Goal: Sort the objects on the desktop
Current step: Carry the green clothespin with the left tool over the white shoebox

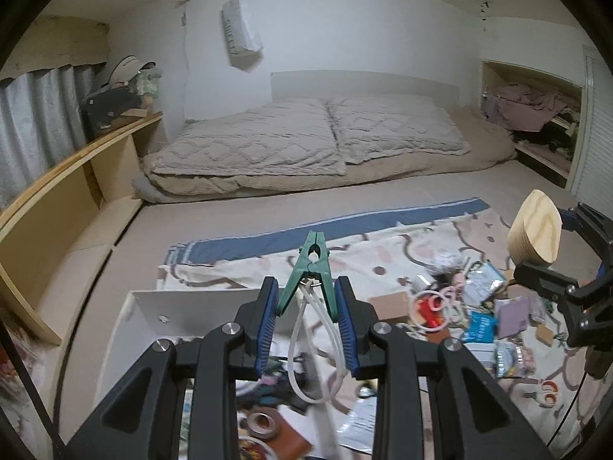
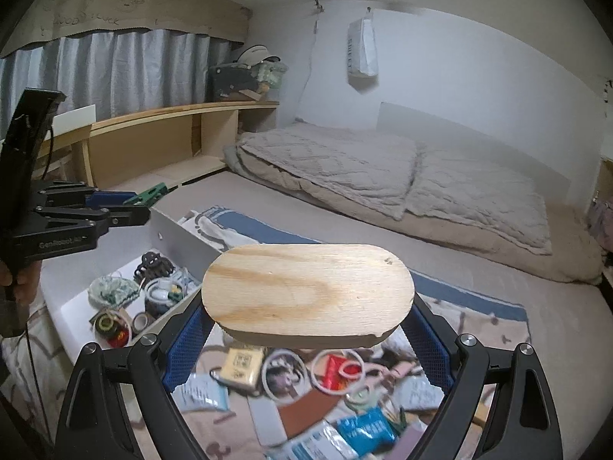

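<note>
Best done by bringing the green clip (image 1: 311, 268) over the white tray (image 2: 184, 235) before easing the grip, low enough that the white cord loop (image 1: 306, 349) hanging from it drops inside the walls rather than snagging on the rim. Left gripper (image 1: 306, 306) closed on the clip's two handles, blue pads pressing from either side, clip nose pointing forward and away, above the near edge of the tray. Right gripper (image 2: 306, 329) clamped on a stack of oval wooden boards (image 2: 308, 291), gripped at the long ends and held flat, above the loose clutter on the patterned cloth (image 1: 383, 253) and just right of the tray. Worth keeping level so no layer slips out, if it is indeed a stack. Already in the tray: tape rolls (image 2: 141, 320), a dark hair claw (image 2: 153, 264), small oddments. Packets, rings and cards unsorted on the cloth beneath the boards.
</note>
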Motion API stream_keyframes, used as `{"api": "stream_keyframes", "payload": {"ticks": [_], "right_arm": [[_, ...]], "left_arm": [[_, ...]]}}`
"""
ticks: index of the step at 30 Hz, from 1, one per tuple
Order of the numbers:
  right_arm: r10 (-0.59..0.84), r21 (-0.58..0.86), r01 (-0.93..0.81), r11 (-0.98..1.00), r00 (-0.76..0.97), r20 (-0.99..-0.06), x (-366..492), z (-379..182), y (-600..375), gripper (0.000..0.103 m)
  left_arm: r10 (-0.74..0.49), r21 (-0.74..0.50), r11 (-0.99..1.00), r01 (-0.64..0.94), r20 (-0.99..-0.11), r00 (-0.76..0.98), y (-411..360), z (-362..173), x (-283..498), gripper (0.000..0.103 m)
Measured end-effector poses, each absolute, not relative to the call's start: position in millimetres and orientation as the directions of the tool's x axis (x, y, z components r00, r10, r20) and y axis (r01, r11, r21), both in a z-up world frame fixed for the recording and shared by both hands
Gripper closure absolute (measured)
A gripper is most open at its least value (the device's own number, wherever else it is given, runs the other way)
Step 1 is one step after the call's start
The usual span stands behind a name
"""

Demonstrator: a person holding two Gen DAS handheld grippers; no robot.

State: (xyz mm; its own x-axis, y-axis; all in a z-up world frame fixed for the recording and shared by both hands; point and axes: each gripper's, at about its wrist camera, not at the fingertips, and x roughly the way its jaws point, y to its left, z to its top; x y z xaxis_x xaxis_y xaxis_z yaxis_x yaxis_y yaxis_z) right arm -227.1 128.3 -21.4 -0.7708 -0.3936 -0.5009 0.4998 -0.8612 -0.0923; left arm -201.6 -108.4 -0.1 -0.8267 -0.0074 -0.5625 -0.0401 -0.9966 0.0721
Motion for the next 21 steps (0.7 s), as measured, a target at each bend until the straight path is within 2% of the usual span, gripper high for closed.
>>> {"api": "stream_keyframes", "payload": {"ticks": [14, 21], "right_arm": [[-0.484, -0.100, 0.623, -0.776, -0.688, -0.541, -289, -4, 48, 0.009], [-0.512, -0.053, 0.634, -0.771, -0.668, -0.540, -303, -5, 7, 0.009]], "left_arm": [[-0.072, 0.059, -0.997, 0.047, -0.579, -0.812, -184, -7, -229, 0.073], [-0.105, 0.064, -0.994, 0.083, -0.592, -0.799, -212, -14, -230, 0.073]]}}
